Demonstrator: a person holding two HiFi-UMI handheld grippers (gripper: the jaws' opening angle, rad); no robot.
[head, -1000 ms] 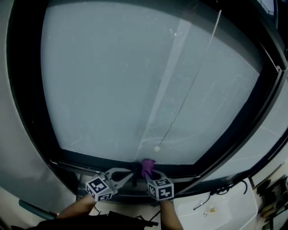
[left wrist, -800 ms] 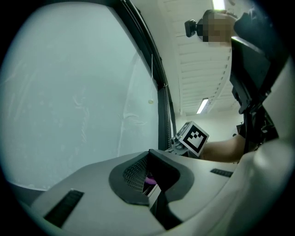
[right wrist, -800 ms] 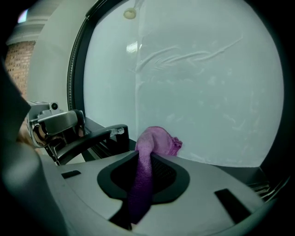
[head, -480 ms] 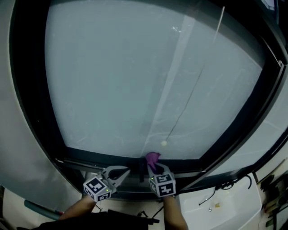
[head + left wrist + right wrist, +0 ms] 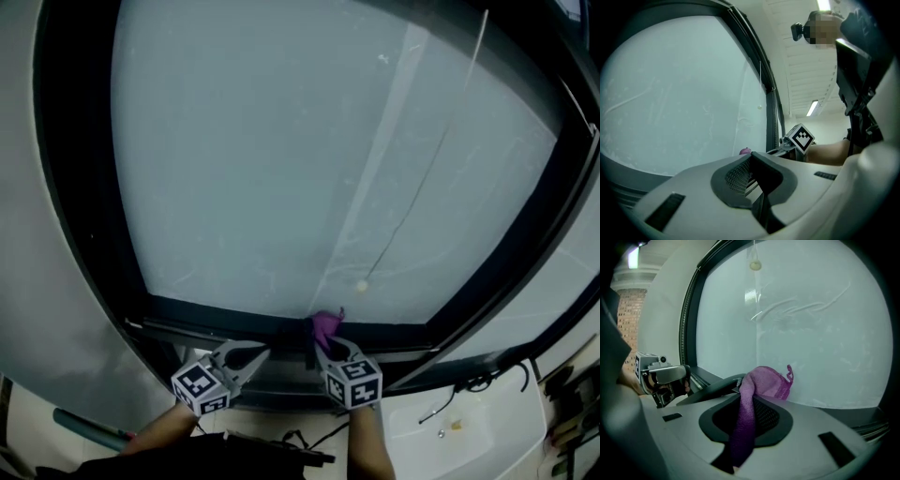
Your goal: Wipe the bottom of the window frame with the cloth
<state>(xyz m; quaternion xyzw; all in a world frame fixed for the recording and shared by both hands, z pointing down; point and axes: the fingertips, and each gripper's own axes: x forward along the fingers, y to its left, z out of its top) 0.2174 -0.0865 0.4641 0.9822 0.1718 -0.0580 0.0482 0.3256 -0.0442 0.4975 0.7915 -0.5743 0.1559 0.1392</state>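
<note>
Now, the right gripper (image 5: 328, 345) has its jaws clamped on the purple cloth (image 5: 325, 324). A bunched end pokes out past the tips and sits on the bottom rail of the window frame (image 5: 216, 317), seemingly touching it right where the rail meets the glass (image 5: 253, 159). That grip makes sense: the loose wad is the wiping face, and the hard jaws are held off the frame. The left gripper (image 5: 258, 355) hovers low in front of the same rail, just beside its partner, jaws drawn together on nothing, simply out of the way. Room to move looks good. The rail runs bare both ways from the cloth, longer toward its left end, shorter to its right corner. A cord bead (image 5: 362, 286) hangs just above the rail, and a low sweep should miss it.
</note>
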